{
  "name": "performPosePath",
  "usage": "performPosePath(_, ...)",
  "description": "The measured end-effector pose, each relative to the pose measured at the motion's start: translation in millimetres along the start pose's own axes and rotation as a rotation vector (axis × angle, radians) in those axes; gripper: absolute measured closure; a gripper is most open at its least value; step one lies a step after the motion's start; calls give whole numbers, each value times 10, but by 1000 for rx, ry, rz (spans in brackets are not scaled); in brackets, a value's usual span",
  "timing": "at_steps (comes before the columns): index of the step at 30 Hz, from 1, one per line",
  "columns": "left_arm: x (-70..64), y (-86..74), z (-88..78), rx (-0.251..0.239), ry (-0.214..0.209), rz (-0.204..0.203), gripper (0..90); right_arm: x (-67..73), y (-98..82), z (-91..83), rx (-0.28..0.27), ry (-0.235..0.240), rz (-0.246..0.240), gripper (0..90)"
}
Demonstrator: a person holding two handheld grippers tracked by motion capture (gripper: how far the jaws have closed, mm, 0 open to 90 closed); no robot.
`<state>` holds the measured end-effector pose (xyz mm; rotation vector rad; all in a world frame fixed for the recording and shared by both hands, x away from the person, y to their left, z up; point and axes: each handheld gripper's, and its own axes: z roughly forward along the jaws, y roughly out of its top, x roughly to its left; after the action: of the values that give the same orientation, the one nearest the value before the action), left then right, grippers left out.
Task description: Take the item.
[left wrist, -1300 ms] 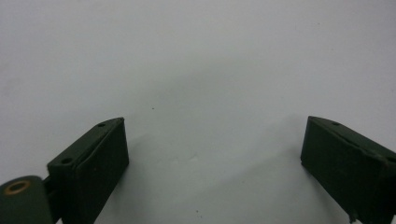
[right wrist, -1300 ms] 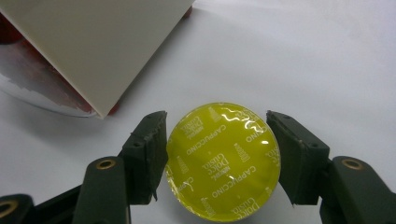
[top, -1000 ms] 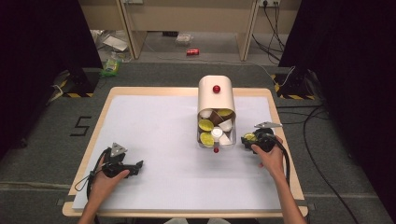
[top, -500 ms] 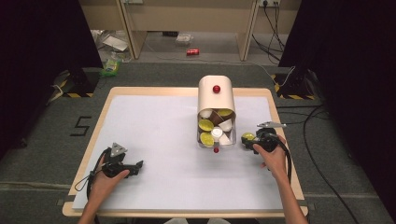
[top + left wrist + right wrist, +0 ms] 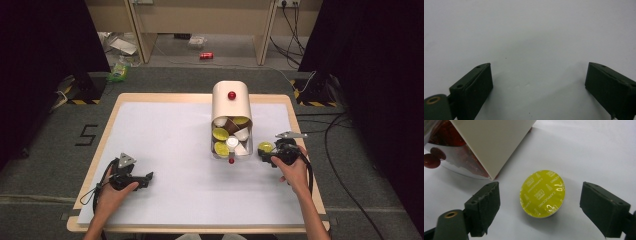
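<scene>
Little has shifted — right gripper (image 5: 540,205) jaws spread around 1 yellow capsule (image 5: 542,193); left gripper (image 5: 537,85) spread, empty.

A dispenser (image 5: 231,106) lies on the bench (image 5: 165,135) toward one o'clock from centre, with capsules (image 5: 229,136) in its near mouth. One capsule (image 5: 265,147) lies on the bench just at its three o'clock side, between the right tool's (image 5: 266,154) jaws. The left tool (image 5: 146,178) rests toward seven o'clock, well apart.

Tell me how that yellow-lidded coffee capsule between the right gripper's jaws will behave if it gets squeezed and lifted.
The yellow capsule looks small and probably light, so lifting should be easy. Its glossy foil lid suggests thin material that may dent under a hard squeeze. It lies tilted on the white table, and its round rim could let it roll or skid if one jaw of the open right gripper touches first.
</scene>
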<state>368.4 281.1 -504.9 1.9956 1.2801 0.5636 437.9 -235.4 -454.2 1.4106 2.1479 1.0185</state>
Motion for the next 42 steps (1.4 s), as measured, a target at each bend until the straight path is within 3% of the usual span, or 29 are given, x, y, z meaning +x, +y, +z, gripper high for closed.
performPosePath(14,0,0,0,0,0,0,69,108,-34,-110,-2,2,-25,166)
performPosePath(42,-1,0,-1,-1,0,1,70,302,-342,-252,29,31,-88,167)
